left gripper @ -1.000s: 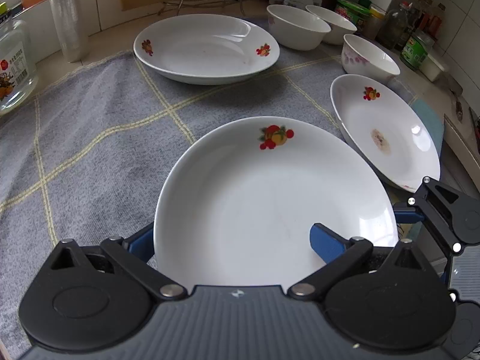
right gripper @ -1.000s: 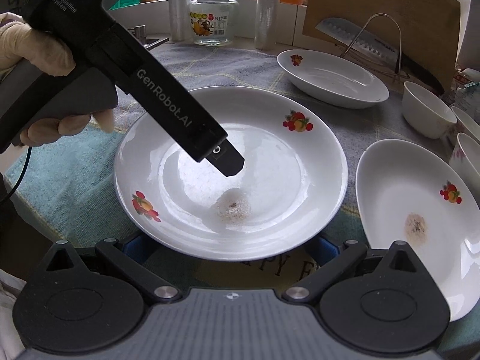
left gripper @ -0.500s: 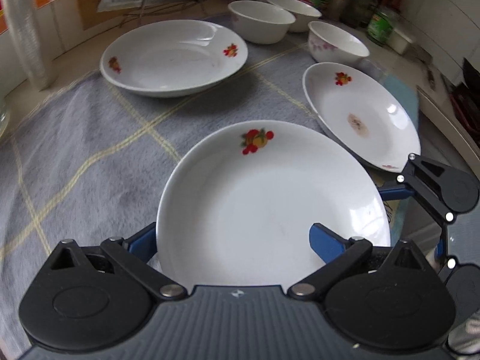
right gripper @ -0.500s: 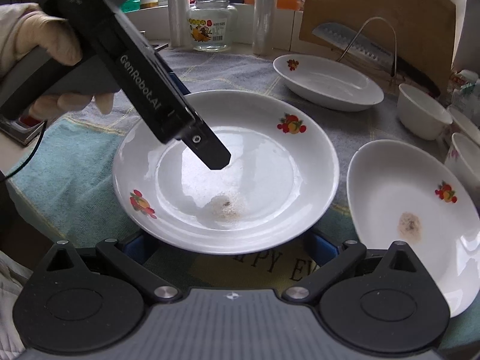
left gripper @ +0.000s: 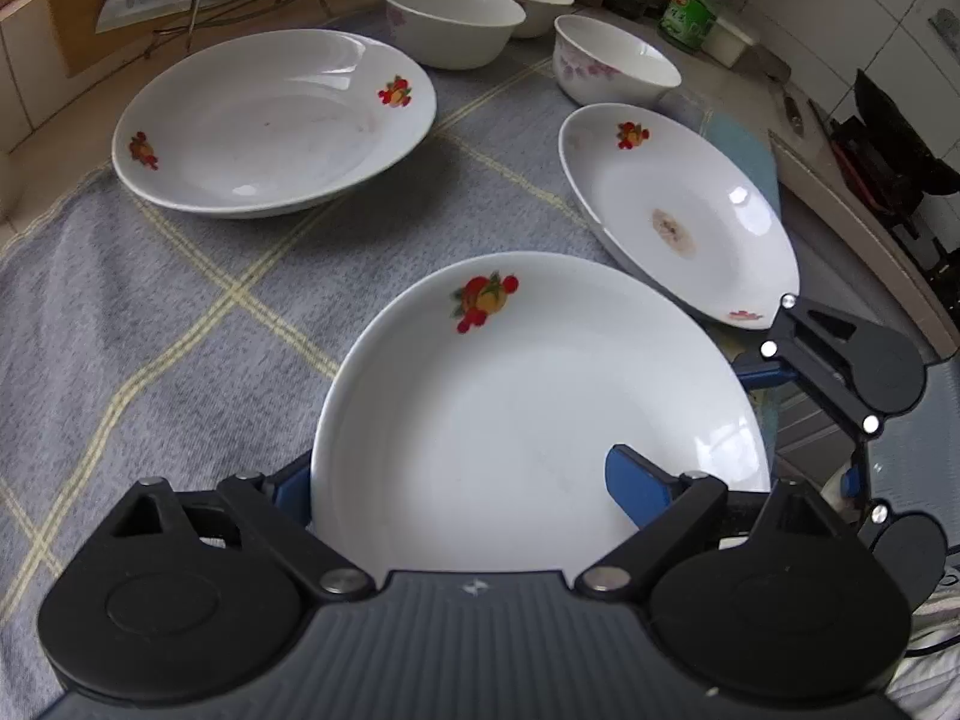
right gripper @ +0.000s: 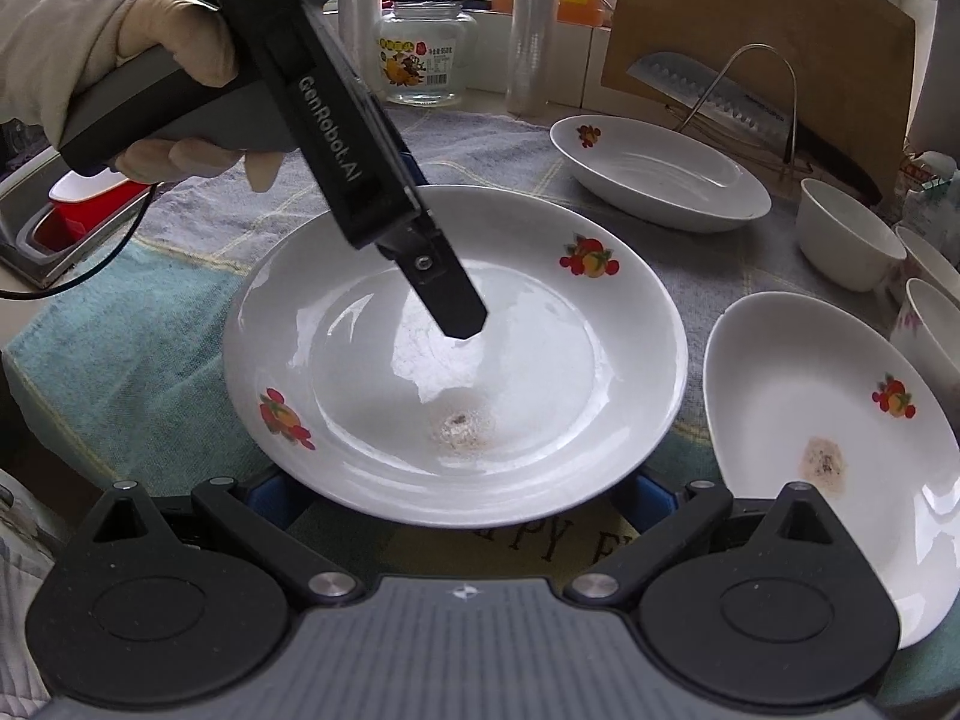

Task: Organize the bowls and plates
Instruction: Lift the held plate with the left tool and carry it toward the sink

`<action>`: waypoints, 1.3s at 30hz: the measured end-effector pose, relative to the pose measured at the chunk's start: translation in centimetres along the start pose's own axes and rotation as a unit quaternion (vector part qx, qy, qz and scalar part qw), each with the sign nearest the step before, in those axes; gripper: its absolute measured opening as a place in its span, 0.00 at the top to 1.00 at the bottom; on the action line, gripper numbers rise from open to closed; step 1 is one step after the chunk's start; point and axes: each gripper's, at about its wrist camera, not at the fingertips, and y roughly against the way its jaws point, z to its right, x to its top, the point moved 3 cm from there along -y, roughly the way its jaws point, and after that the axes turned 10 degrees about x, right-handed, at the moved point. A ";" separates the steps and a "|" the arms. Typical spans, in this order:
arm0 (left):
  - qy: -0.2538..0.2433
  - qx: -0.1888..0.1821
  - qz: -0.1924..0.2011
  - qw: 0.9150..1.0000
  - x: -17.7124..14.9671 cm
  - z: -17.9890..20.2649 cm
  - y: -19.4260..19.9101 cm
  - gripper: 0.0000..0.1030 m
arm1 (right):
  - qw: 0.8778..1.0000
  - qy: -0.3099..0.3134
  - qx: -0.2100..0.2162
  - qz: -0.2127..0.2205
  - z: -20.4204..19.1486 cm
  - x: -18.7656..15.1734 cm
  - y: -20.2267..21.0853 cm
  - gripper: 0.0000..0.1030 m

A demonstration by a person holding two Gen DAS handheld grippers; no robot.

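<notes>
Cloth (left gripper: 180,324): I saw a grey towel with yellow lines under all the dishes, filling the left and middle of the left wrist view; in the right wrist view a teal edge of it ran along the left.

Near plate (left gripper: 540,408): I had it at lower centre of the left wrist view, a white plate with a fruit print on its far rim. In the right wrist view it sat mid-frame (right gripper: 456,354), with a brown stain near its middle.

Far plate (left gripper: 273,120): upper left of the left wrist view, well apart from the near plate.

Stained plate (left gripper: 678,210): right of centre in the left wrist view, just beside the near plate, with a brown spot inside.

Bowls (left gripper: 453,21): three white ones stood along the top of the left wrist view, close together.

Left gripper (left gripper: 462,486): my jaws were closing, still well apart. The near plate's rim lay between the blue fingers (left gripper: 636,492), one finger over the plate's inside, the other at its outer left edge. I could not tell if either pad pressed on it.

Right gripper (right gripper: 456,498): its jaws stood wide at the bottom of the right wrist view, with the near plate's rim between the blue fingers. I could not tell if they touched it.

Hand (right gripper: 180,66): upper left of the right wrist view, gloved, around the left gripper's grey handle.

Jar (right gripper: 423,42): top centre of the right wrist view, behind the cloth.
</notes>
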 end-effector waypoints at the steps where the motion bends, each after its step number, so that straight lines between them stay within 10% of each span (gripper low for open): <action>1: 0.001 -0.001 0.001 1.000 0.0 0.0 0.0 0.09 | 1.000 0.001 0.000 0.000 0.0 0.0 0.0 0.00; 39: 0.007 -0.009 0.019 1.000 -0.6 -1.1 0.9 0.15 | 1.000 0.028 0.000 -0.009 -0.2 1.3 0.8 0.00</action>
